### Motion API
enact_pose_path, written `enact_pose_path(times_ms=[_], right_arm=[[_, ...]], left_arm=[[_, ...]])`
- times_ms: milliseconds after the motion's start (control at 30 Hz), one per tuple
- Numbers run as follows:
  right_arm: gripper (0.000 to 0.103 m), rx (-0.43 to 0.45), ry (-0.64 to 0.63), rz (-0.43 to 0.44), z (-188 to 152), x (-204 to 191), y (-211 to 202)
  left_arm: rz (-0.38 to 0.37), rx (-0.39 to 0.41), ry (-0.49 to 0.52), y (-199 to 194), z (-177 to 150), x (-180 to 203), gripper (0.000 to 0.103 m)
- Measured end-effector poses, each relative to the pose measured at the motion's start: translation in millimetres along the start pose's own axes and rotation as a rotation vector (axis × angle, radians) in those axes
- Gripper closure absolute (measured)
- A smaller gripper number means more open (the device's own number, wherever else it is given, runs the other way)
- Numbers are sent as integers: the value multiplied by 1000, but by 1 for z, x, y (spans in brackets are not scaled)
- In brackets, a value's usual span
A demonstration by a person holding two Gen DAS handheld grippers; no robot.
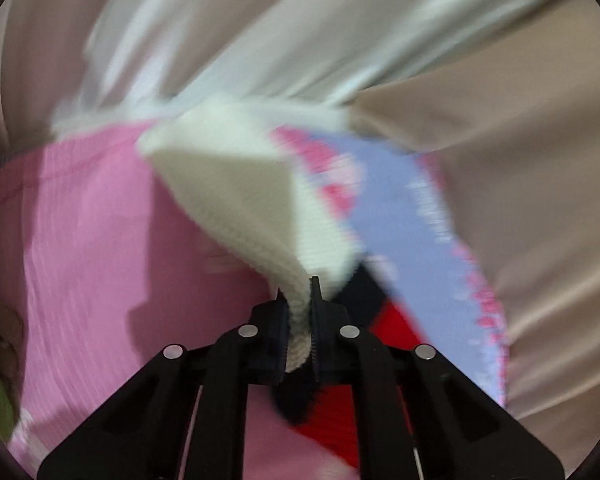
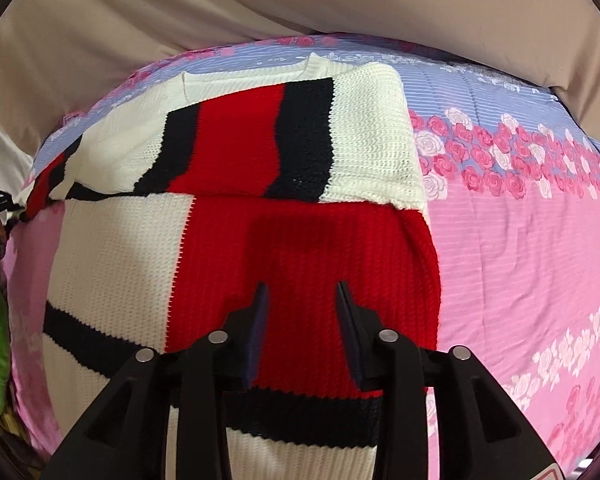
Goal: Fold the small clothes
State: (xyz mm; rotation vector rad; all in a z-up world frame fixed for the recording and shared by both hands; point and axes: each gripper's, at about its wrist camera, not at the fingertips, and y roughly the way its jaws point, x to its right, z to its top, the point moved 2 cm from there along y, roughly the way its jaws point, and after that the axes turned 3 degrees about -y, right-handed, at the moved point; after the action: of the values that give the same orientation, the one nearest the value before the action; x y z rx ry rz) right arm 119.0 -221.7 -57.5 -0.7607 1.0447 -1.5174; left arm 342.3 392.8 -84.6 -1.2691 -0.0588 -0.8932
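Left wrist view: the left gripper [image 1: 300, 312] is clenched on a cream edge of the knitted sweater [image 1: 236, 192], which rises in a peak toward 12 o'clock; the picture is blurred.
Beneath it: a pink floral bedsheet [image 1: 92, 248] fills 9 o'clock, with beige fabric [image 1: 520, 168] at 2 o'clock.
Right wrist view: the right gripper [image 2: 302, 320] is released, its jaws apart over the sweater's red panel [image 2: 300, 248], pinching nothing.
Sweater's place: the cream, red and navy knit lies on the bedsheet [image 2: 520, 240], its upper part at 12 o'clock folded down over the body.
Step in hand: likely carrying the left side over for the next fold.
Next move: probably needs the lifted edge laid straight and flat on the body.
Containers: none in either view.
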Motion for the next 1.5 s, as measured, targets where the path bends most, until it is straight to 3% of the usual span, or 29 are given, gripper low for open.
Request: enact_pose_path(times_ms=[167,233,300,367,467,533,600,700,733,867,967,1100,1167,1200,1233,1300,1433,1500], right_arm=[[67,26,5,7,8,1,-7],[67,29,10,12,11,4,-5],[67,40,27,17,13,8,-5],[67,57,46,22,15,14,-7],[67,78,88,22,15,28,-7],[67,82,110,16,13,37,-6],[67,78,129,-1,11,48,-4],[65,94,118,-21,12,55,-7],[60,103,114,-16,15,55,-8],[50,127,92,42,45,49,0],[43,132,88,73,78,43,22],[42,85,189,20,107,57,61],[43,60,231,26,112,60,75],[51,47,247,47,114,59,81],[78,33,247,78,116,55,85],[102,26,206,99,126,44,84],[103,294,186,184,162,37,-2],[103,442,172,174,174,45,-52]], left_arm=[[-295,62,290,-92,-55,130,96],[-418,40,422,-126,-104,183,96],[-515,-28,510,-145,-157,219,95],[-578,-152,612,-147,-235,250,95],[-530,-312,712,-121,-327,258,85],[-435,-417,742,-98,-378,242,62],[-353,-438,720,-85,-397,214,59],[-315,-423,626,-80,-378,181,47],[-299,-409,597,-81,-368,169,46],[-194,-381,394,-63,-306,131,45],[-179,-352,284,-51,-271,117,45],[-151,-350,174,-31,-249,104,46],[-155,-368,128,-20,-247,102,51],[-156,-373,123,-16,-245,102,70],[-171,-369,127,-13,-244,105,94],[-188,-333,154,-17,-238,116,95],[-277,-216,242,-62,-229,136,96],[-245,-218,300,-57,-239,137,96]])
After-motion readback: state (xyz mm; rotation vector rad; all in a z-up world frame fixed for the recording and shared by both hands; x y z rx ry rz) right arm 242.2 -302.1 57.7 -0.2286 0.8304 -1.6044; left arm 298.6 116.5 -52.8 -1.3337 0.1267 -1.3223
